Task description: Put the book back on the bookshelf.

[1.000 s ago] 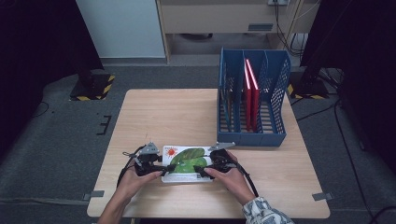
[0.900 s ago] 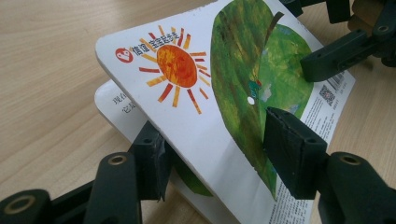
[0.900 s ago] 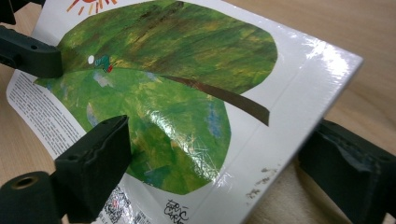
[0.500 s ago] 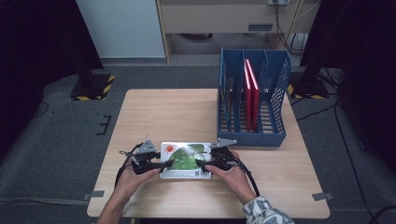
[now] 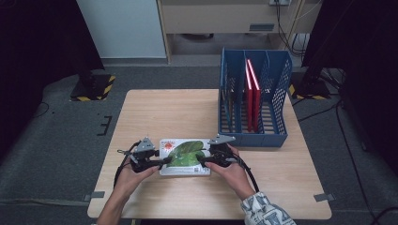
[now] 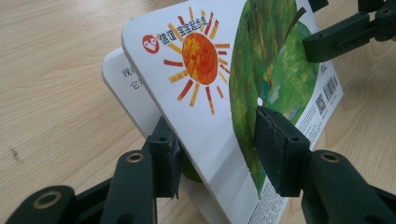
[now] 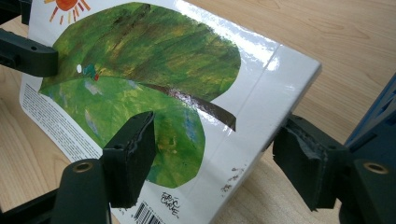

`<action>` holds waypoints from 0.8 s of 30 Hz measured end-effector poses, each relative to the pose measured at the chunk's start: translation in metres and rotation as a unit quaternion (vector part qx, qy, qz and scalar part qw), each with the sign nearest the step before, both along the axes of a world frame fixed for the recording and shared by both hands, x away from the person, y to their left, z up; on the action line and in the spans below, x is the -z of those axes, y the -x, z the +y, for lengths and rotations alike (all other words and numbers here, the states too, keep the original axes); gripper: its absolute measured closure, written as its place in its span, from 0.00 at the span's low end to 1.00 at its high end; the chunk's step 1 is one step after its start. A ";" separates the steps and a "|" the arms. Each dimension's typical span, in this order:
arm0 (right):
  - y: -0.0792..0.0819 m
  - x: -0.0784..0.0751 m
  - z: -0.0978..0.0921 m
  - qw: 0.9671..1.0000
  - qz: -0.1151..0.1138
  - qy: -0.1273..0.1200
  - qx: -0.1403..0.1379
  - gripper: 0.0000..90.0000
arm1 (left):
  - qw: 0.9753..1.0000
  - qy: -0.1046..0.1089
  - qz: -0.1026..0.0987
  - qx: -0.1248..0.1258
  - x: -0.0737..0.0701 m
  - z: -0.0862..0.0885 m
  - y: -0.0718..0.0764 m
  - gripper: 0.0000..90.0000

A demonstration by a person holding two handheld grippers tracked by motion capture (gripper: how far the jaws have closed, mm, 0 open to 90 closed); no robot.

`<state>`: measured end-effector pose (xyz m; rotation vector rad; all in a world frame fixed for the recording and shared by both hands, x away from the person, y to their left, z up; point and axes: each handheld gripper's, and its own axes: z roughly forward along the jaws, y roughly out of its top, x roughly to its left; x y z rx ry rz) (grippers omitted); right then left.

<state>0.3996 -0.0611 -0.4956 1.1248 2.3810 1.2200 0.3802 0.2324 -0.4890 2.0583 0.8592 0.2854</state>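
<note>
book (image 5: 184, 156) edges under claws, barcode (cut off)

A picture book (image 6: 219, 88) with an orange sun and a green leaf on its cover is seen tilted above the wooden table (image 6: 51, 70). The cover is straddled by the left gripper (image 6: 217, 149), one jaw under it and one on top. Another gripper's black jaw (image 6: 345, 35) is laid on the leaf at the upper right.

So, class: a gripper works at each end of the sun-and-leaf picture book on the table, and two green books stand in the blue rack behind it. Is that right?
Not quite: the books in the blue rack are red, not green, as the high view shows. The rest holds: the left gripper and the right gripper are each at one end of the picture book on the table.
</note>
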 end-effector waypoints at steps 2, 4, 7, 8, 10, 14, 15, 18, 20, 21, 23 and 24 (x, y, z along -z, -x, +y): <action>0.000 0.000 0.000 1.000 -0.001 0.000 0.001 0.34 | 1.000 -0.001 0.001 0.000 0.000 0.000 -0.001 0.59; -0.001 0.000 0.000 1.000 -0.001 -0.001 0.002 0.34 | 1.000 -0.001 0.000 -0.001 0.000 0.000 -0.001 0.59; -0.002 -0.001 0.000 1.000 0.000 0.001 -0.001 0.35 | 1.000 -0.001 -0.001 -0.003 -0.001 0.001 -0.003 0.59; -0.003 -0.002 0.001 1.000 -0.001 0.001 0.000 0.35 | 1.000 -0.001 -0.001 -0.004 -0.001 0.002 -0.003 0.59; -0.004 -0.003 0.002 1.000 -0.003 0.005 -0.002 0.36 | 1.000 -0.002 -0.002 -0.007 -0.001 0.002 -0.005 0.59; -0.007 -0.005 0.004 1.000 -0.008 0.008 -0.001 0.36 | 1.000 -0.001 -0.006 -0.010 -0.002 0.004 -0.008 0.60; -0.008 -0.006 0.005 1.000 -0.008 0.008 -0.001 0.36 | 1.000 -0.001 -0.007 -0.012 -0.002 0.005 -0.009 0.60; -0.011 -0.008 0.007 1.000 -0.009 0.007 0.002 0.36 | 1.000 -0.005 -0.011 -0.016 -0.003 0.006 -0.012 0.60; -0.013 -0.010 0.009 1.000 -0.013 0.009 0.000 0.36 | 1.000 -0.009 -0.015 -0.020 -0.004 0.008 -0.015 0.61; -0.013 -0.011 0.010 1.000 -0.014 0.008 0.000 0.37 | 0.999 -0.010 -0.018 -0.025 -0.005 0.009 -0.018 0.61; -0.016 -0.015 0.011 1.000 -0.021 0.010 -0.002 0.37 | 0.999 -0.012 -0.022 -0.029 -0.006 0.010 -0.020 0.62; -0.016 -0.016 0.012 1.000 -0.023 0.009 -0.001 0.37 | 0.999 -0.012 -0.023 -0.031 -0.006 0.010 -0.022 0.63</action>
